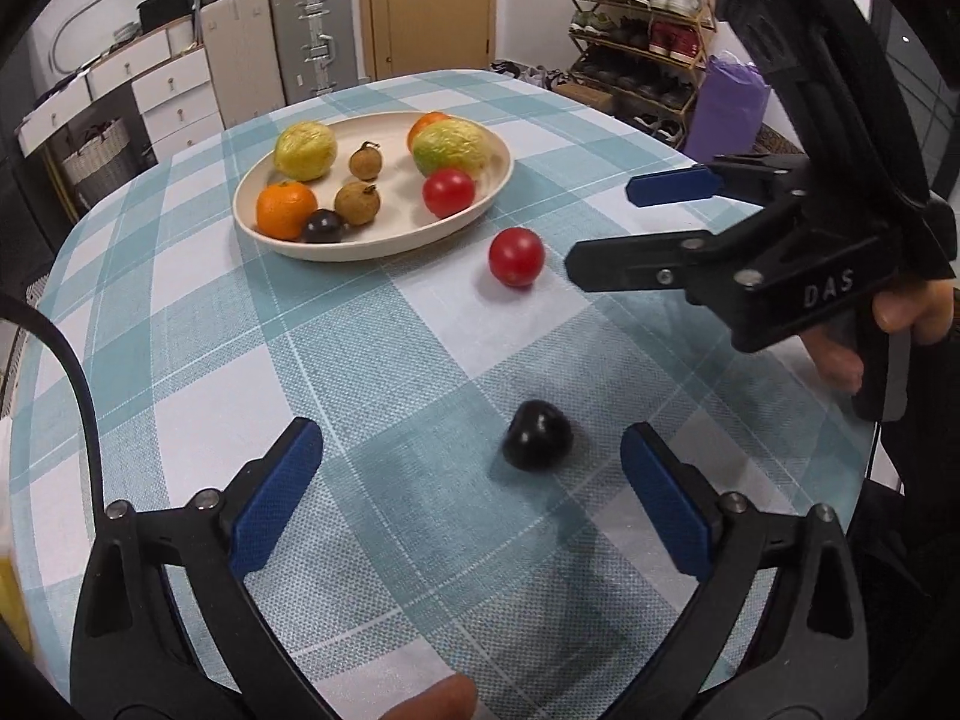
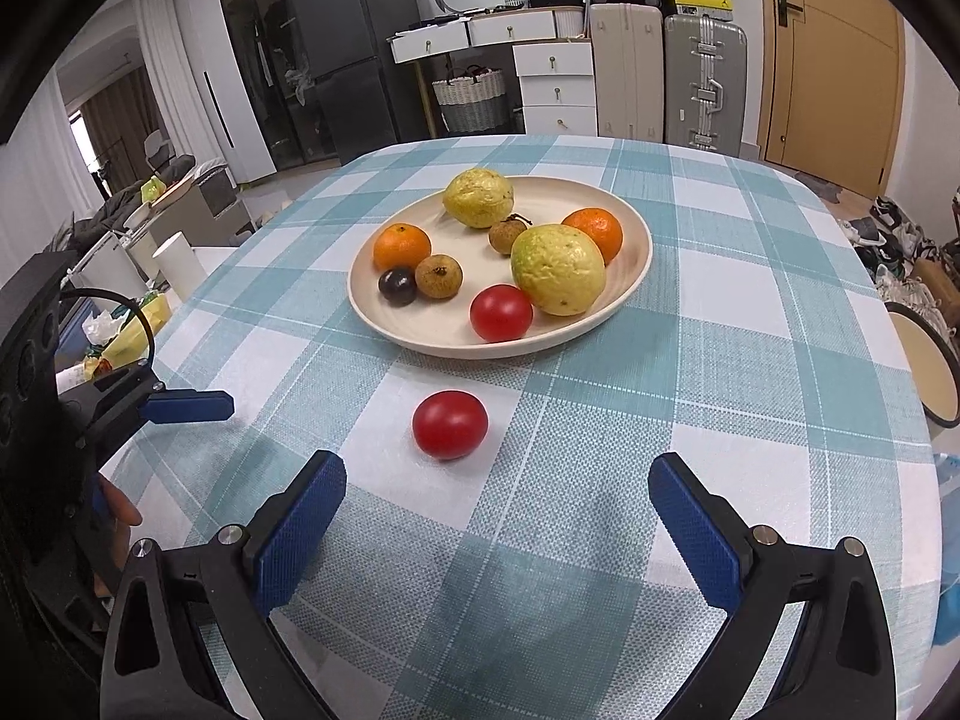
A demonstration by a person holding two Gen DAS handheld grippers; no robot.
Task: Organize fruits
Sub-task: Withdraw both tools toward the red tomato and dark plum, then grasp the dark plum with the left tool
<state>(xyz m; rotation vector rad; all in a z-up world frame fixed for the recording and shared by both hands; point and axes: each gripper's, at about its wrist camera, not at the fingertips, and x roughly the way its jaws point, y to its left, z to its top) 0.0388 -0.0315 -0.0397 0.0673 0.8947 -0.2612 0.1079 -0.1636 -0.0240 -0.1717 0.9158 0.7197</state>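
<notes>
left gripper: jaws spread wide, nothing clamped. Blue pads sit low over the checked tablecloth, one on each side of the gap.

dark plum: loose on the cloth, lying between the left jaws, a lot closer to the right-hand pad than the left-hand one. Not touching either pad as far as I can see.

right gripper: also wide open and empty, pads hanging over bare cloth.

loose tomato: on the cloth just ahead of the right jaws, a bit toward the left-hand finger, clear of both pads. From the left wrist view it's well beyond the plum, with the tips of the right gripper poking in beside it.

plate: cream and shallow, further out past the loose tomato, straight ahead of the right jaws and ahead-left of the left ones.

on the plate: second tomato at the near rim, two yellow-green guavas, two oranges, two brown longans and another small dark plum tucked against the near orange.

hands: fingers on the right gripper's handle show at the right edge of the left wrist view, plus a fingertip at the bottom edge.

background: suitcases, white drawers, a shoe rack, a wooden door. All well beyond the table.
</notes>
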